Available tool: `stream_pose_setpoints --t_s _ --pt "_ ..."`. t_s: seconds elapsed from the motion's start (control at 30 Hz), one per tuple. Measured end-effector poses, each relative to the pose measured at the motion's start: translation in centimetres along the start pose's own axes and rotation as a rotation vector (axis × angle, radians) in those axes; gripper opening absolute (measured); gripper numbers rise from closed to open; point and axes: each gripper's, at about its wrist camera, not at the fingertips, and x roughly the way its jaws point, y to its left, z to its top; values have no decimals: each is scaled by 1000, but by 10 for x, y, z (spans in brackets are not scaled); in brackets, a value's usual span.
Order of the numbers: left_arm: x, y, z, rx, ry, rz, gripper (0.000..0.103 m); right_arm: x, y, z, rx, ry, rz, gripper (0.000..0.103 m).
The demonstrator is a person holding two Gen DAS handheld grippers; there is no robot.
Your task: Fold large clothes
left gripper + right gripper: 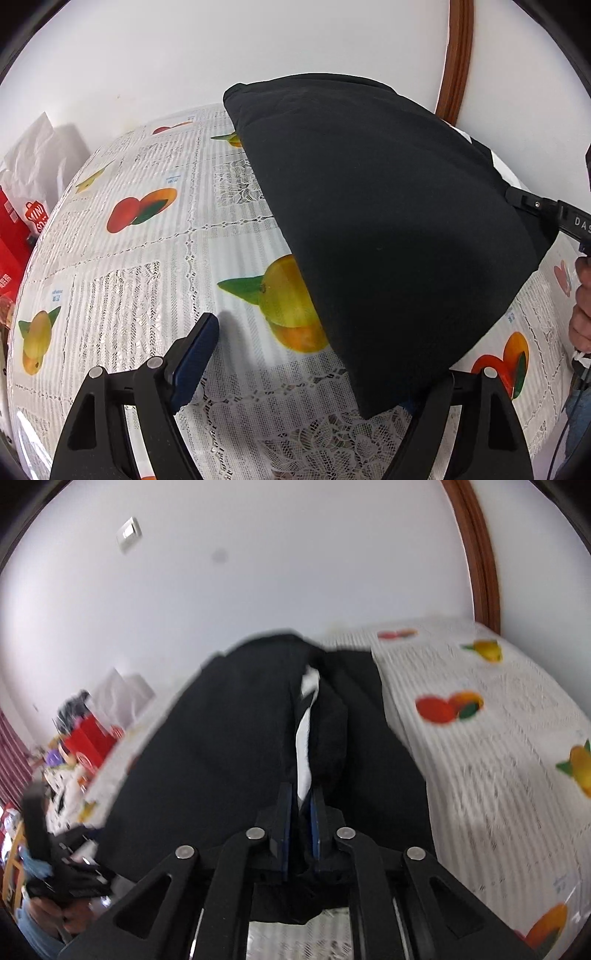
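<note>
Fold in progress on a black garment (388,229), spread over a fruit-print tablecloth (147,280).

Position of garment — lying on the tablecloth, far edge near the wall, near corner drooping toward the left gripper (310,373). In the left view, long axis running from upper left to lower right, away from the left fingers.

Left gripper: jaws wide apart, nothing clamped. Blue pad of one finger (195,362) clear of the garment, over bare tablecloth. Other finger hidden under or behind the near corner of the garment — contact there cannot be told.

Right gripper (301,812): jaws nearly closed, pinching a bunched fold of the garment with a white lining or print (304,738) showing in the crease. Fabric rising straight ahead from the fingertips, so the held edge runs along the pointing line. Right view blurred, suggesting motion. In the left view, right gripper at the garment's right edge.

Deciding relation: right gripper already on the garment at its right side; left gripper beside the near corner, open, not gripping. Probable next need — close the left jaws on that near corner before carrying the fold across. Risk: a one-sided lift would skew the fold.
</note>
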Motion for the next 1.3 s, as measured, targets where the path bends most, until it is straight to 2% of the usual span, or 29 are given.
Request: stream_pose_setpoints --t_s 0.07,0.1,0.17,0.2,0.33,0.37,0.4,0.47,0.5,0.57,0.6,0.63,0.7,0.77,0.87,1.17,1.3 --pt "-4 -3 -1 2 -4 -15 79 -2 0 1 3 0 7 23" --pt "-4 -4 0 6 -5 -23 79 -1 -1 2 7 6 16 34" --pt "-4 -10 3 12 -6 -38 79 3 -2 3 16 22 38 46" --pt "-4 -13 5 16 -5 -38 79 4 -2 3 17 25 43 47" --pt "1 -27 10 30 -2 21 81 17 7 6 -8 58 -1 46" --pt "2 -28 10 29 0 27 82 20 11 8 -20 63 -14 41" --pt "3 -27 10 19 5 34 82 21 14 9 -34 67 -26 28" --pt "5 -26 10 3 7 32 83 23 25 16 -92 85 -54 12" --pt "5 -27 9 5 6 37 83 20 28 18 -114 76 -59 10" --pt "5 -27 10 1 9 44 83 -3 28 26 -133 -18 -8 8" --pt "5 -27 11 -3 10 45 83 -19 21 29 -101 -84 42 8" --pt "5 -27 10 -5 11 46 83 -27 16 30 -78 -114 64 8" --pt "5 -29 12 -4 11 48 83 -38 1 29 -35 -160 58 8" --pt "5 -30 11 -1 8 52 83 -30 -12 24 -25 -117 -7 8" --pt "5 -32 12 -3 7 51 83 -11 -26 13 13 -33 -30 9" --pt "1 -29 11 -11 9 41 83 -22 -33 1 -49 -11 -166 29" --pt "2 -23 9 -12 13 34 82 -38 -43 -9 -54 0 -234 30"
